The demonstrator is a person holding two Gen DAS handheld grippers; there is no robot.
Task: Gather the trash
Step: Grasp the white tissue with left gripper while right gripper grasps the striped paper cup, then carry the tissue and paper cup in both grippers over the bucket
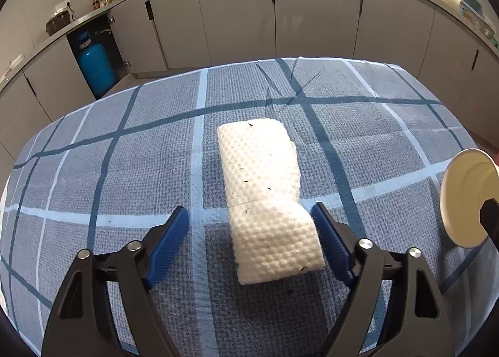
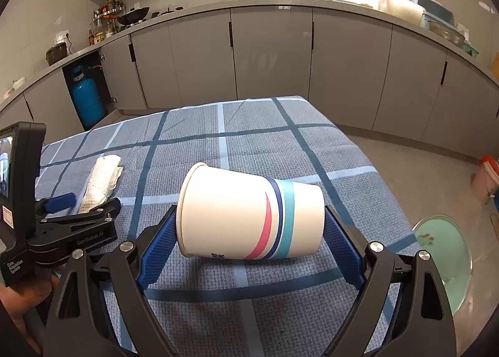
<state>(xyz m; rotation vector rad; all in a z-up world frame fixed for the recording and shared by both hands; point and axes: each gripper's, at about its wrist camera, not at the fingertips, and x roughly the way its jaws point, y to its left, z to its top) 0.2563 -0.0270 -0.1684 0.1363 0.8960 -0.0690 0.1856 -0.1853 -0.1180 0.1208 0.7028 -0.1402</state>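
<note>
A folded white paper towel (image 1: 265,195) with dark specks lies on the blue checked tablecloth (image 1: 124,170). My left gripper (image 1: 249,209) stands open around its near end. The right pad is beside the towel's edge and the left pad is well clear. In the right wrist view the towel (image 2: 101,180) and the left gripper (image 2: 90,201) show at the left. A white paper cup (image 2: 249,216) with pink, navy and teal stripes lies sideways in my right gripper (image 2: 249,209). Its pads press on the cup's rim and base. The cup (image 1: 464,198) shows mouth-on at the right of the left wrist view.
A round bin with a pale green lid (image 2: 443,263) stands on the floor to the right of the table. An orange and white bucket (image 2: 486,176) is farther off. Grey kitchen cabinets (image 2: 268,54) and a blue gas cylinder (image 2: 85,98) lie beyond the table.
</note>
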